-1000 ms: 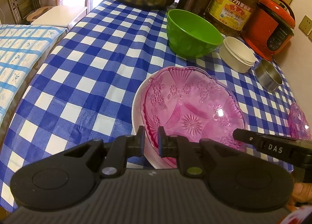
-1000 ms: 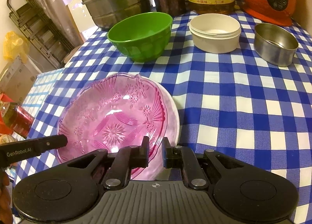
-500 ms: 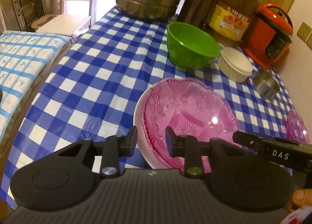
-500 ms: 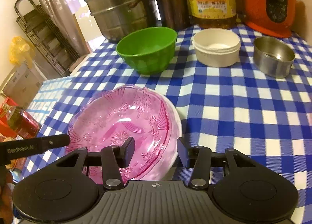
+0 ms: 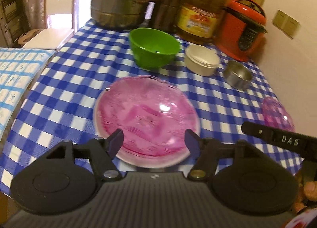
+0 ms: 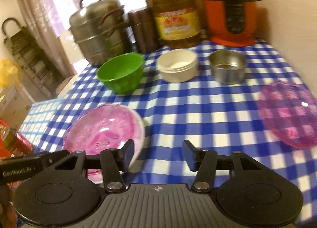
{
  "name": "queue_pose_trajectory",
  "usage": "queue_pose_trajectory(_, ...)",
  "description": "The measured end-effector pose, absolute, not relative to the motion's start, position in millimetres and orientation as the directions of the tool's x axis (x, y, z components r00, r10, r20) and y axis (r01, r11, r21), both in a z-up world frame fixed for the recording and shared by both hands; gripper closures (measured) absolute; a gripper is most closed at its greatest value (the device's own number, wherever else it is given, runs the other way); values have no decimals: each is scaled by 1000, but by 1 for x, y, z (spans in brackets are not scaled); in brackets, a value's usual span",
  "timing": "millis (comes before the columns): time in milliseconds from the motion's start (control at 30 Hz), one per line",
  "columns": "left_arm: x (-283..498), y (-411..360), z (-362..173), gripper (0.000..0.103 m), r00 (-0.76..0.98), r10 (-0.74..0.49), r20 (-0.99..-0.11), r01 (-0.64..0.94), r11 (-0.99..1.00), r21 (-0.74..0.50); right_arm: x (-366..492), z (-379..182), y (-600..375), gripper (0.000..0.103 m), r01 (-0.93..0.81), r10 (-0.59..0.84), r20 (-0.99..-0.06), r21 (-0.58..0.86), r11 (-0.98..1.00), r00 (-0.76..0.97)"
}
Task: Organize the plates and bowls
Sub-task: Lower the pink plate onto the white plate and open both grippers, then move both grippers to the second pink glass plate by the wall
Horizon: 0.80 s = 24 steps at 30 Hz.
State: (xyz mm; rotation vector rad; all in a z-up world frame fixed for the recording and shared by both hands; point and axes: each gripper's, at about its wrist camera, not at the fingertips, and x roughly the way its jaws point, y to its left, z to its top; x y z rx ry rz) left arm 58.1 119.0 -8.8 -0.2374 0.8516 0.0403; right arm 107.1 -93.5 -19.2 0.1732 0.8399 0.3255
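Left wrist view shows the pink glass bowl (image 5: 146, 114) nested on a white plate (image 5: 99, 126) near the front of the desk (image 5: 83, 65), which wears a blue checked cloth. That stacking looks done: the bowl sits centred on the plate with nothing touching it. The left hand-held gripper (image 5: 153, 142) is above the near rim, its jaws opening and spread wide, with the bowl seen behind the gap but no pad pressing on it. The right hand-held gripper (image 6: 157, 153) is likewise opening, empty, with bare cloth between its fingers and the stacked pair off to its left.

Farther back stand a green bowl (image 5: 154, 47), a cream tub (image 5: 202, 59) and a small steel bowl (image 5: 237, 74), set in a loose row and apart from each other. A second pink glass dish (image 6: 287, 114) lies alone toward the right edge, well apart from the stack. Behind them are a steel steamer pot (image 5: 120, 3), an oil bottle (image 5: 200, 7) and a red cooker (image 5: 243, 29).

By my reckoning one pairing is finished, and the loose dish and the three back bowls are yet to be gathered, so most of the sorting is left.
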Motion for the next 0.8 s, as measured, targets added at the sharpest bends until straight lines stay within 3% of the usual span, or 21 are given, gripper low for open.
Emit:
queue_pose_trajectory(167, 54, 82, 4, 35, 666, -92, -740, -76, 979, -190, 89, -6, -136, 40, -142, 300, -700, 276, 951, 648)
queue_pose_trajectory(800, 72, -52, 12, 35, 625, -248, -740, 122, 968, -221, 50, 10, -270, 40, 91, 128, -711, 262, 961, 692)
